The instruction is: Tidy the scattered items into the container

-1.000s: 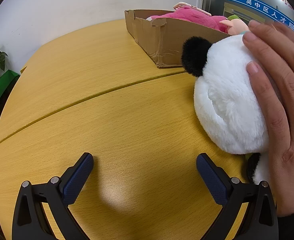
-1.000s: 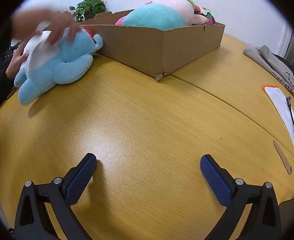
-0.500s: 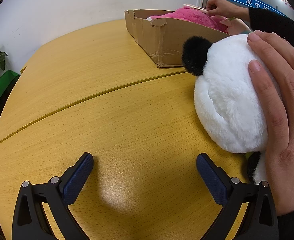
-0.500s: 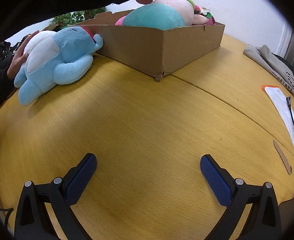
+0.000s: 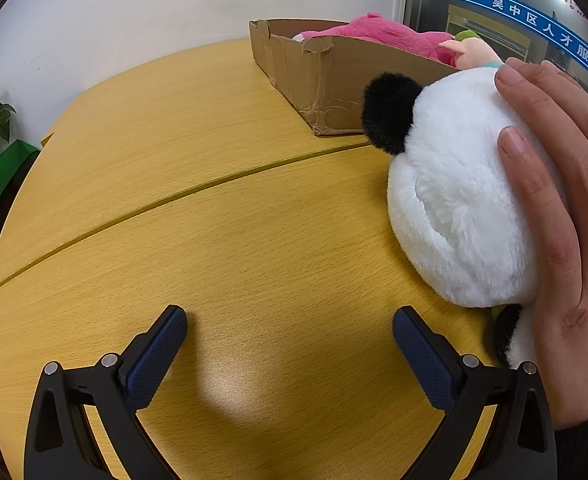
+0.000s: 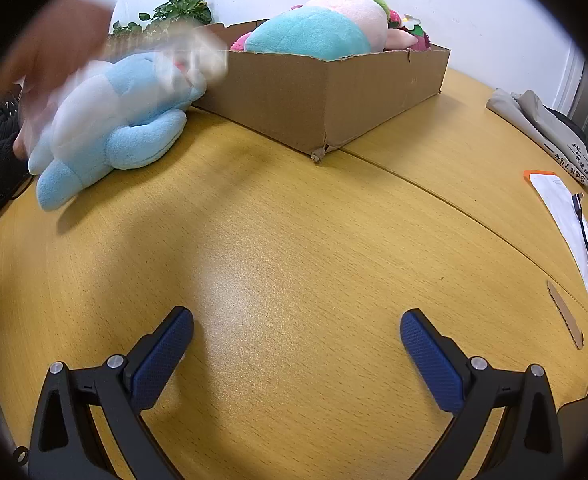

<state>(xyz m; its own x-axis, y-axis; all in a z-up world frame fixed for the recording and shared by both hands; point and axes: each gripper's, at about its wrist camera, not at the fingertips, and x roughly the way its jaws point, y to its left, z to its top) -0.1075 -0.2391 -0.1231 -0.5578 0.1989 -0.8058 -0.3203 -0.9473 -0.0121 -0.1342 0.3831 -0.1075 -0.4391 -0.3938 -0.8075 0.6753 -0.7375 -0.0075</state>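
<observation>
A: Container? Cardboard box at the table's far edge, already holding a pink plush and a teal-and-pink plush.

B: Loose items?

A: Panda plush on the table near its right edge in the left wrist view, just in front of the box corner, a bare hand flat on it. Blue plush lies at the box's left end, head touching the box wall; a blurred hand above it.

B: Grippers?

A: Left gripper spread wide, nothing between the fingers, over bare tabletop near the front edge. Right gripper same, wide apart and empty.

B: Else?

A: Paper sheet and folded cloth by the right edge; potted plant behind the box.
</observation>
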